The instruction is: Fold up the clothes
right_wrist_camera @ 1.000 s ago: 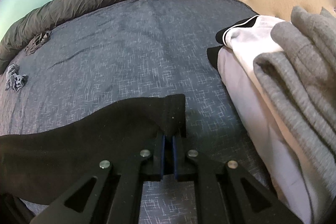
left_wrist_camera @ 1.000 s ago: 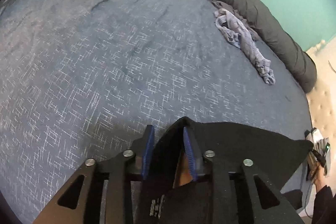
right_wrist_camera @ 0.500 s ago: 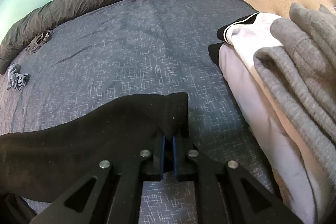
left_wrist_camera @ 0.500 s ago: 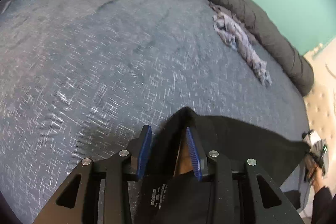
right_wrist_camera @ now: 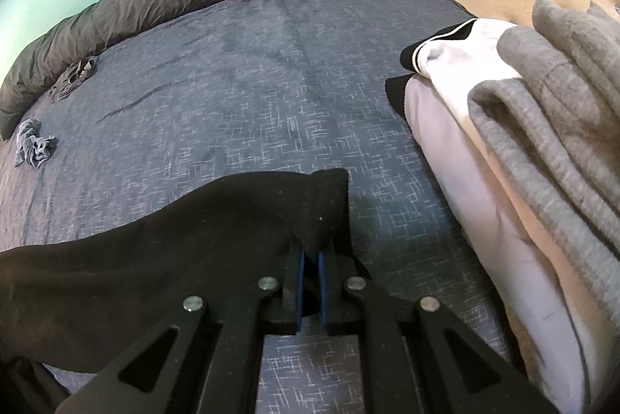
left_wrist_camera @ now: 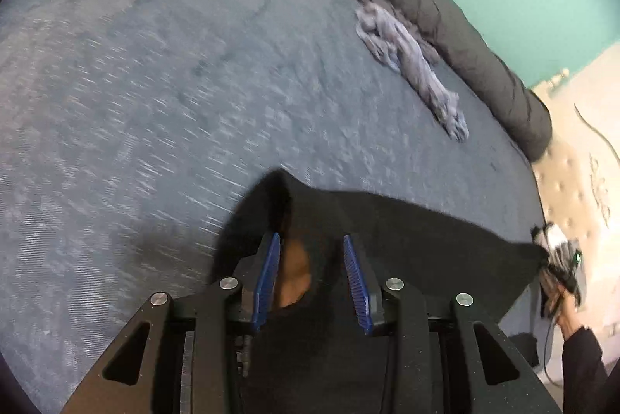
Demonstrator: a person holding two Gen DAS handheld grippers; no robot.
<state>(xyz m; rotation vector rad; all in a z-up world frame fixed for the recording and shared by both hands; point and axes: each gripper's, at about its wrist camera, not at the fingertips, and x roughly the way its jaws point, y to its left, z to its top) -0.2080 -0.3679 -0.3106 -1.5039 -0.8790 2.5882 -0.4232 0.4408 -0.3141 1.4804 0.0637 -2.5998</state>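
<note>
Two claws hold one black garment (right_wrist_camera: 162,239) stretched left to right above the near bed (right_wrist_camera: 232,84). Right claw (right_wrist_camera: 312,282) is clamped on its right corner; left claw (left_wrist_camera: 310,278) stands apart, cloth apparently draped between its fingers, grip uncertain through blur.

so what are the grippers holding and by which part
Right gripper pinches the black garment at a top corner; the left gripper stands open around the other end.
</note>
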